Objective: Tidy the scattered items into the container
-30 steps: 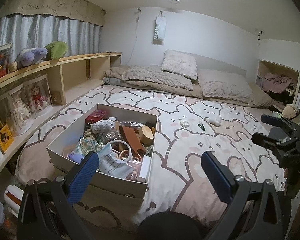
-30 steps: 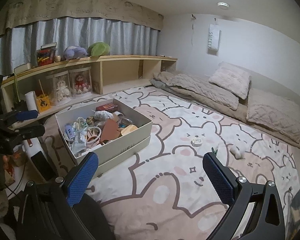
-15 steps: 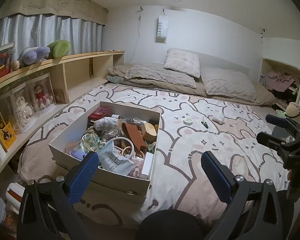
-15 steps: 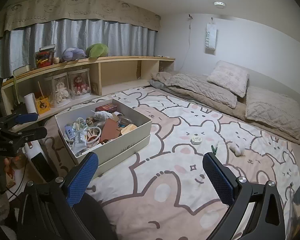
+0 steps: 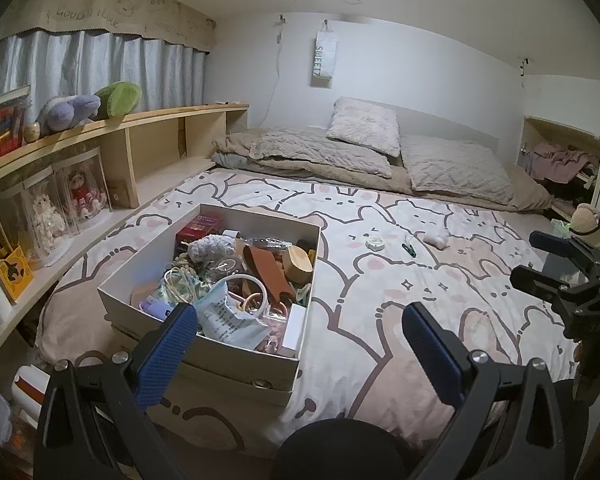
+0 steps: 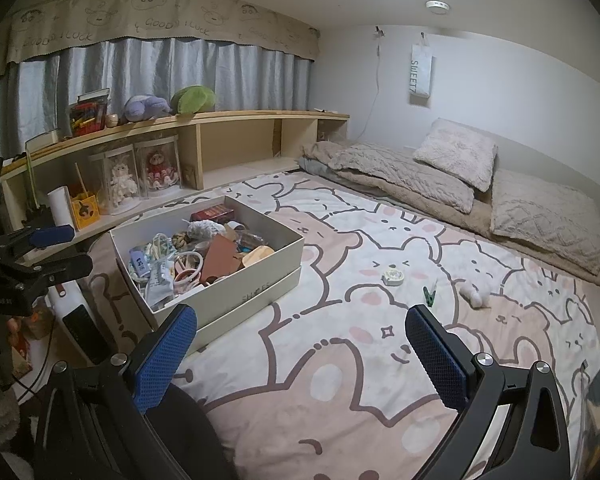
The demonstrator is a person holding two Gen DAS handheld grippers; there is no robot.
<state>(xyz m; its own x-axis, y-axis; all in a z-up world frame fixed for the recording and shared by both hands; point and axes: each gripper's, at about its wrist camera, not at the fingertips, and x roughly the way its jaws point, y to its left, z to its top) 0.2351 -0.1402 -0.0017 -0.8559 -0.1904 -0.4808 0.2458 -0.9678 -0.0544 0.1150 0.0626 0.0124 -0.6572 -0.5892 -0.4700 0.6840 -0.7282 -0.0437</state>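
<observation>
Looking along the left gripper (image 5: 300,344), its blue-padded fingers (image 5: 166,356) stand wide apart with nothing between them, poised over the near edge of the bed (image 5: 380,360). The shoebox (image 5: 236,356), already heaped with oddments, sits at the near left of the bedspread and now fills more of this view than it did a second ago, so the gripper has drifted forward and a little lower toward it. Three loose items lie well apart from the box, further out to the right: a small round tape (image 5: 375,243), a green clip (image 5: 409,249) just beside it, and a white fluffy thing (image 5: 437,239) beyond that. The right gripper (image 5: 556,264) shows at the far right edge, also spread. From the right gripper's own view (image 6: 300,344), the fingers (image 6: 436,356) are wide and empty, and the scene has crept closer in the same way; the shoebox (image 6: 260,280) lies to the left, while the tape (image 6: 393,276), clip (image 6: 429,295) and fluffy thing (image 6: 474,293) sit in a row ahead, slightly right of centre. The left gripper (image 6: 40,248) is visible at the left edge. By my reading, the approach has only begun: nothing is grasped, all three strays remain on the bedspread, and the right gripper seems better placed to reach them first.
</observation>
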